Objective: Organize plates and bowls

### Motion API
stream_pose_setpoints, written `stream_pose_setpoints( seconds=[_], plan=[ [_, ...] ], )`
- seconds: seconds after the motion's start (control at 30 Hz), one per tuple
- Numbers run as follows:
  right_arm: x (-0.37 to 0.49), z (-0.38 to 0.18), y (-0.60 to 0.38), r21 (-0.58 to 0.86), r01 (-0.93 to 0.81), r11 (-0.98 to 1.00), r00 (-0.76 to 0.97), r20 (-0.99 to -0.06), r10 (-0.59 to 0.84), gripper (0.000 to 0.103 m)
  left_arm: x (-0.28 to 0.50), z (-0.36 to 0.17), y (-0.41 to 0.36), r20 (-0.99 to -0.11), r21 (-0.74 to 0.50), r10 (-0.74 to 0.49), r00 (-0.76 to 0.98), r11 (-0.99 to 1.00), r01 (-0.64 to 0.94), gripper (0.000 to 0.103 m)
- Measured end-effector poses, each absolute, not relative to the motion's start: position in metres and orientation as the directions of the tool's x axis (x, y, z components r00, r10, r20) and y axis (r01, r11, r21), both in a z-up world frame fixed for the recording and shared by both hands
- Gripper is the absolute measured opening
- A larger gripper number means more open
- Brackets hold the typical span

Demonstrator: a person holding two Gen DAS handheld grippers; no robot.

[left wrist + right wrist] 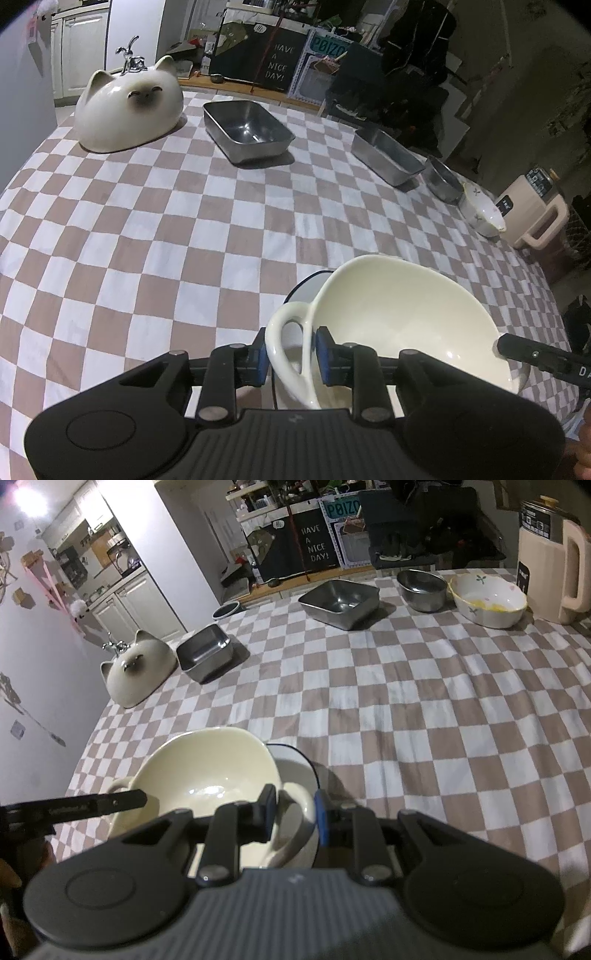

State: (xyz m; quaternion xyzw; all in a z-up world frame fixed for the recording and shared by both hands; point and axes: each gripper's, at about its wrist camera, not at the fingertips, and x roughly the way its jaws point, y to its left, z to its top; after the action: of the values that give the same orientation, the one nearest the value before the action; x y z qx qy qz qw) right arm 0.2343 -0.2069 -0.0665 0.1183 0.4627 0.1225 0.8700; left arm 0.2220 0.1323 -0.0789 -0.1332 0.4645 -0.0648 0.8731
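Note:
A cream two-handled bowl (pixel 402 317) (pixel 207 771) rests on a white plate with a dark blue rim (pixel 306 284) (pixel 303 760) near the front of the checkered table. My left gripper (pixel 291 354) straddles the bowl's left handle, and its blue pads lie against both sides of the loop. My right gripper (pixel 295 808) is shut on the opposite handle. One finger of each gripper shows in the other's view, reaching over the bowl's rim. Most of the plate is hidden under the bowl.
Farther back on the table stand an upturned cat-faced ceramic bowl (pixel 129 107) (pixel 136 672), two steel trays (pixel 247 125) (pixel 388 155), a round steel bowl (pixel 421 585), a floral bowl (pixel 487 600) and a beige kettle (pixel 546 572). Bare checkered cloth (pixel 147 229) lies between.

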Motion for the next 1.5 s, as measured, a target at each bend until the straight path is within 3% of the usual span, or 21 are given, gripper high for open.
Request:
stream_pose_setpoints(
  seconds=[1.5],
  plan=[
    [0.243,-0.074,-0.198,0.263,-0.082,0.961,0.516,-0.814,0.267,0.027,0.247,-0.121,0.123,-0.831,-0.269,-0.218,0.511,0.963,-0.025,0.037]
  ],
)
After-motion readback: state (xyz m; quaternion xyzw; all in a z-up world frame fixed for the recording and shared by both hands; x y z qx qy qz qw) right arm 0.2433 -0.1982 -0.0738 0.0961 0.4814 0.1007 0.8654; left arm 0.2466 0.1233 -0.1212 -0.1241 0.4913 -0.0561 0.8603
